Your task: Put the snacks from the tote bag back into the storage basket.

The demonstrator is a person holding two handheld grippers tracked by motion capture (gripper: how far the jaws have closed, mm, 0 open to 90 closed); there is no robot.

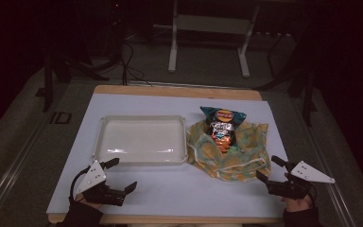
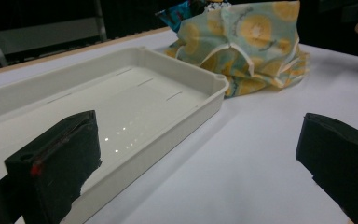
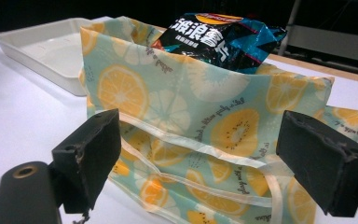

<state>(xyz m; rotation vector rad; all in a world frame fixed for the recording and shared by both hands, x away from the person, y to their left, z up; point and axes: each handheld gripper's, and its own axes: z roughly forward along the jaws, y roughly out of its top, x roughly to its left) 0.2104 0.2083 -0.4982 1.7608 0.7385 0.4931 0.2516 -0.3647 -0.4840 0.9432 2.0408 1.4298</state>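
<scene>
While spread wide across most of the high view, white desk point(image 1: 170, 194) on a wooden base, carrying everything else. Left of centre on it, shallow white tray point(image 1: 142, 140), rectangular, bare inside, long side toward the person; seen again in the left gripper view point(image 2: 135, 88) and at the far left of the right gripper view point(image 3: 42, 46). Just right of the tray and close against its right rim, crumpled cloth bag point(image 1: 229, 149) printed with orange and lemon slices on pale teal, white drawstrings trailing at its front edge; likewise in the left gripper view point(image 2: 251, 42) and the right gripper view point(image 3: 168, 121). Poking from the bag's open top, dark blue-black snack packet point(image 1: 223, 126) with a yellow logo, half inside the cloth, top end toward the far edge of the desk point(image 3: 219, 39). Near the front left corner, left gripper point(image 1: 123, 176), fingers spread wide with nothing between them, hovering just short of the tray's near rim. Near the front right, right gripper point(image 1: 270, 169), fingers likewise wide apart and holding nothing, aimed at the bag's near corner, close to the cloth but not pressing it.
</scene>
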